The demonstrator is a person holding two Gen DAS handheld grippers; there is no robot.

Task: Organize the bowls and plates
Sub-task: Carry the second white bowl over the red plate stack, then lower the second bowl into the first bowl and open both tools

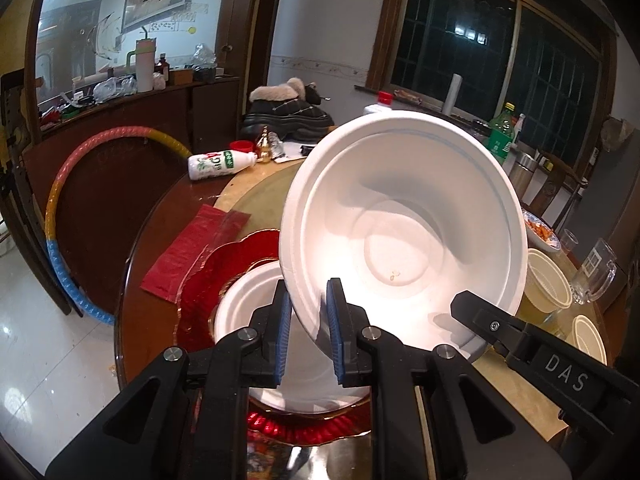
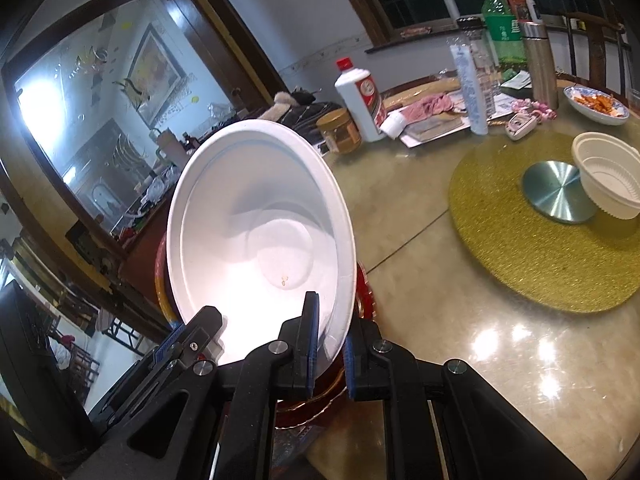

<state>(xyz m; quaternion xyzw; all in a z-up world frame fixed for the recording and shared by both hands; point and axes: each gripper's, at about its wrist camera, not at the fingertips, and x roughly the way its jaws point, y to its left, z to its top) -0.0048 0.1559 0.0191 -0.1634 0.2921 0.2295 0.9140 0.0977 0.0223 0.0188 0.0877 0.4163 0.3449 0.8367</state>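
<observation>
both grippers, left (image 1: 307, 312) and right (image 2: 330, 340), fingers clamped on white bowl (image 1: 404, 224) rim, above another bowl (image 1: 244, 304) on red plate (image 1: 224, 264); ribbed bowl (image 2: 608, 176) unstacked on bench (image 2: 420, 280).

We read "DAS" in raised letters on the black body of the right gripper (image 1: 466, 308), near right in the left wrist view. White bottle (image 1: 221, 163) lying far left on the table and green bottle (image 2: 502, 26) far right carry print, too small to read.
</observation>
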